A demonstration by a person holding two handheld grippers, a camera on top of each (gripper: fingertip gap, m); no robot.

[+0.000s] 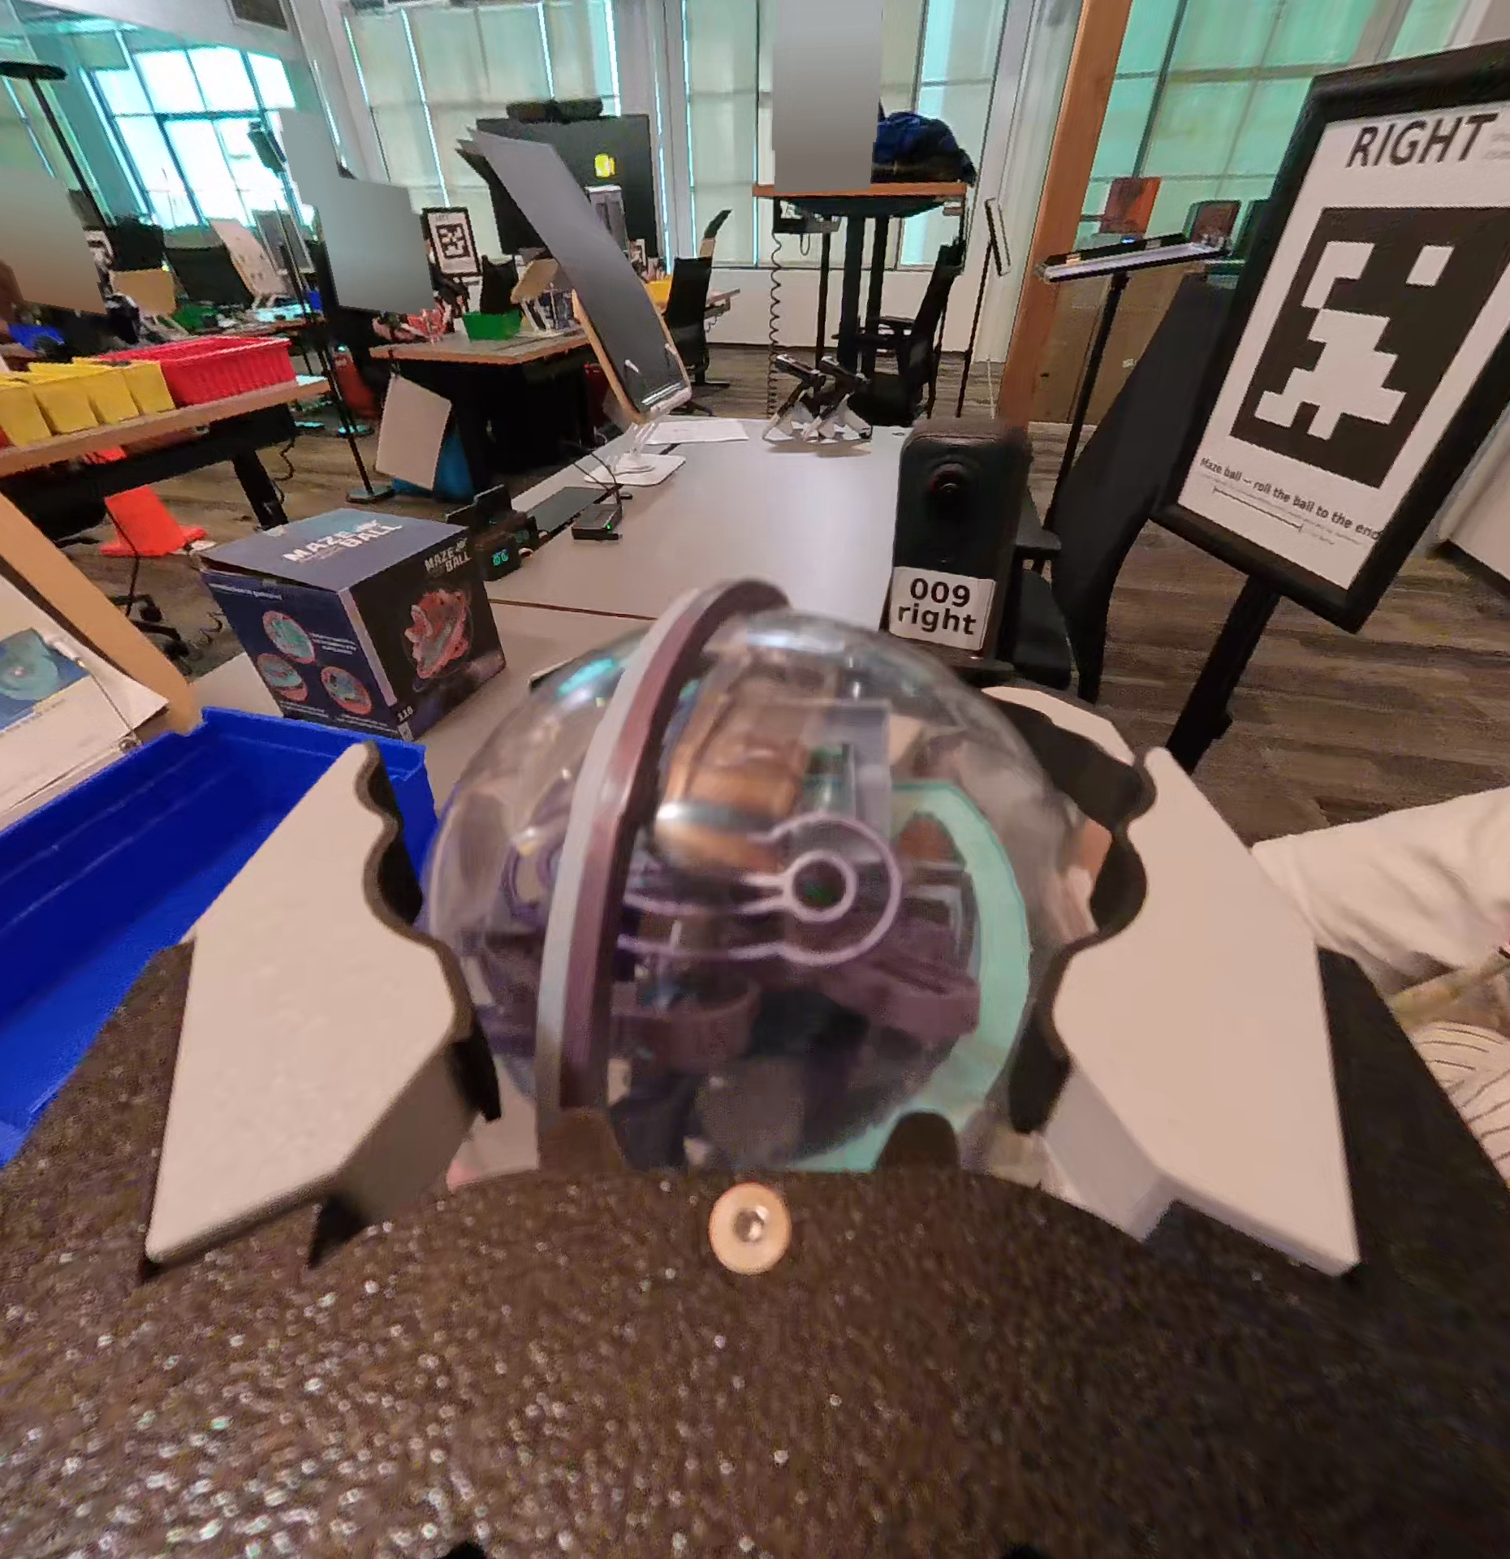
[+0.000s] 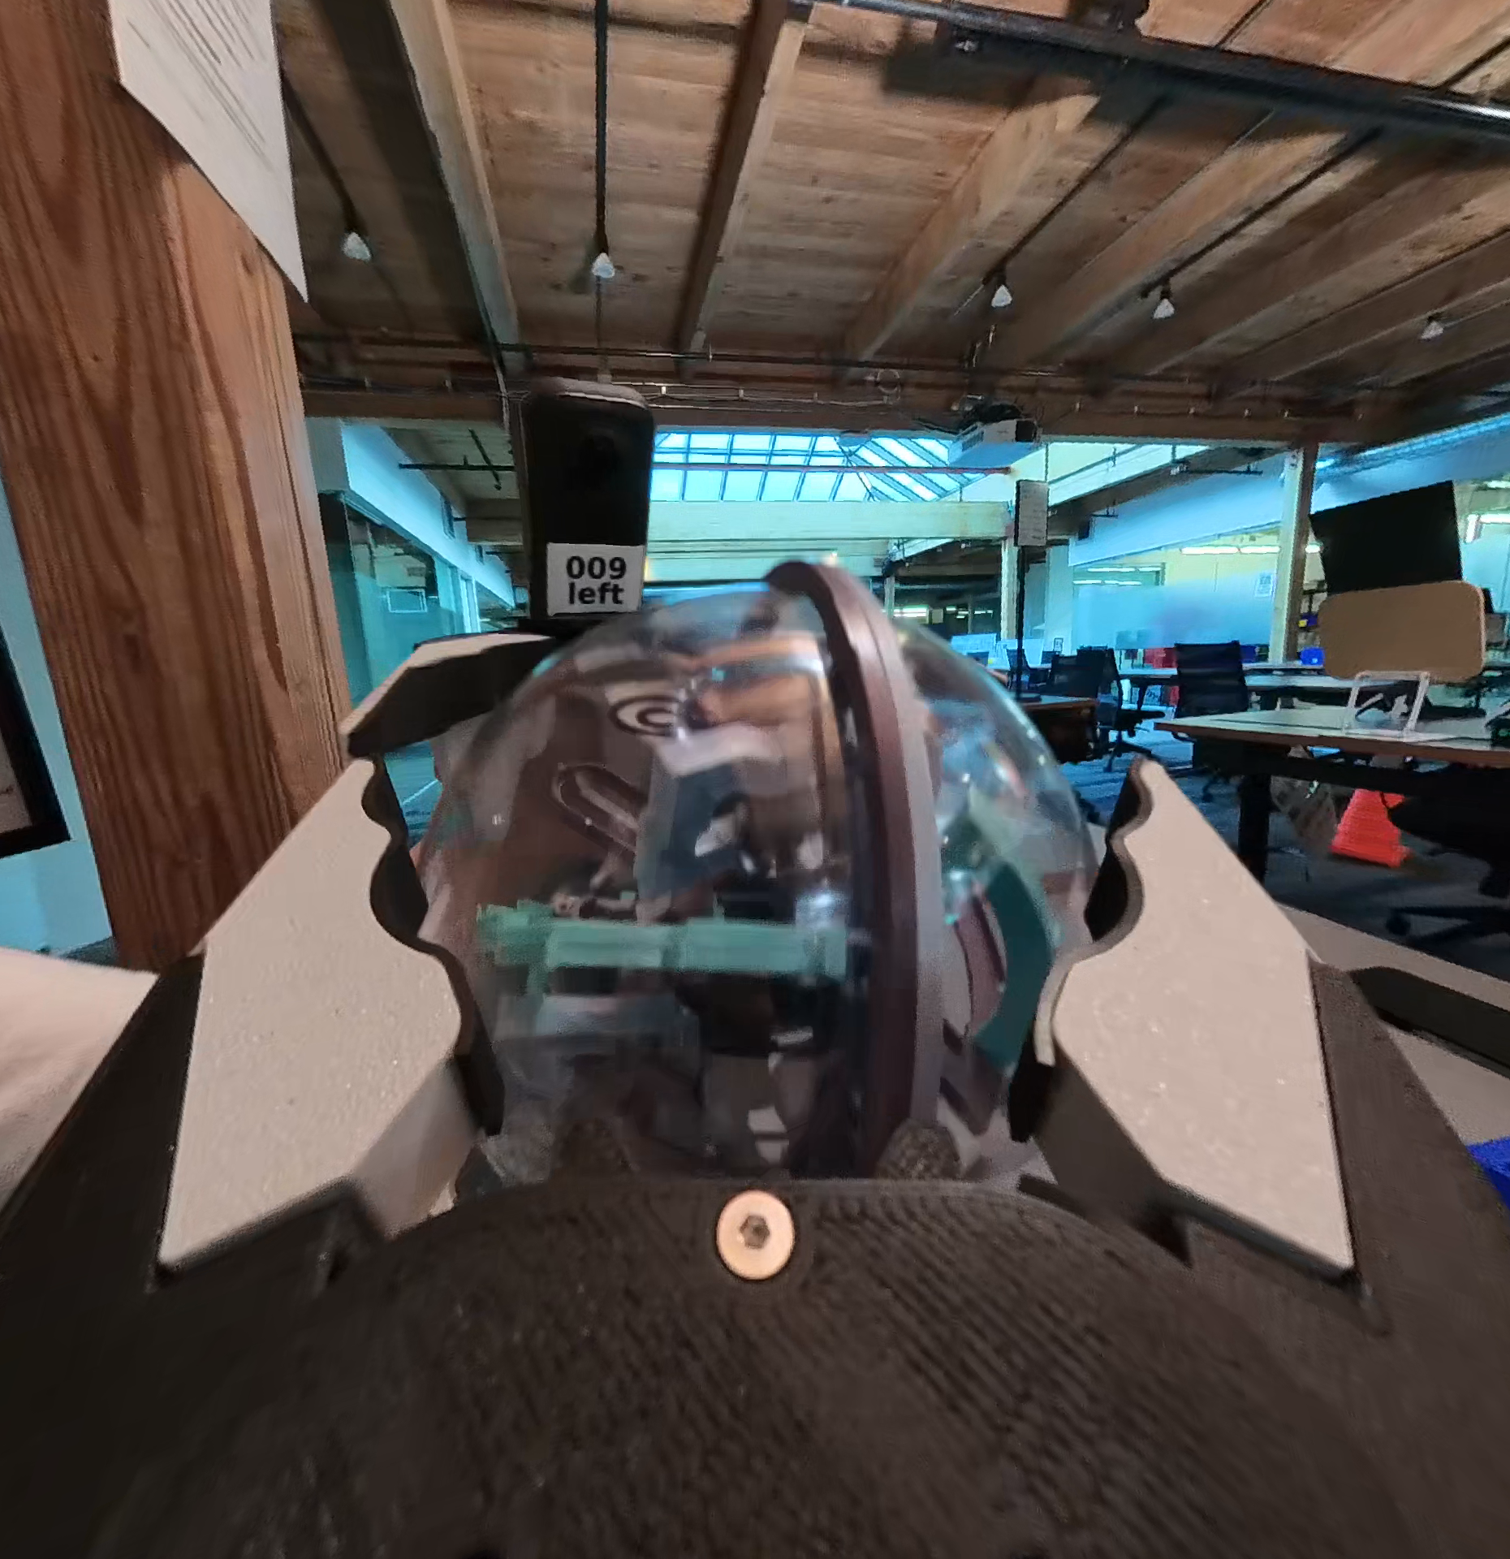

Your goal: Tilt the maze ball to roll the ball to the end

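The maze ball (image 1: 777,886) is a clear sphere with a dark ring around it and purple and teal tracks inside. It is held up in the air between both grippers, which face each other. In the left wrist view my left gripper (image 1: 760,759) is shut on it, with its fingers (image 1: 330,970) against both sides. In the right wrist view the maze ball (image 2: 735,844) fills the jaws of my right gripper (image 2: 752,776), which is also shut on it. The right gripper's camera (image 1: 954,523) shows behind the sphere, and so does the left gripper's (image 2: 587,498). I cannot make out the small ball inside.
A blue bin (image 1: 102,886) is at the left and the maze ball's box (image 1: 355,616) stands on the grey table (image 1: 735,523). A framed sign on a stand (image 1: 1367,337) is at the right. A wooden post (image 2: 144,506) is close by. A person's sleeve (image 1: 1409,877) is at the right.
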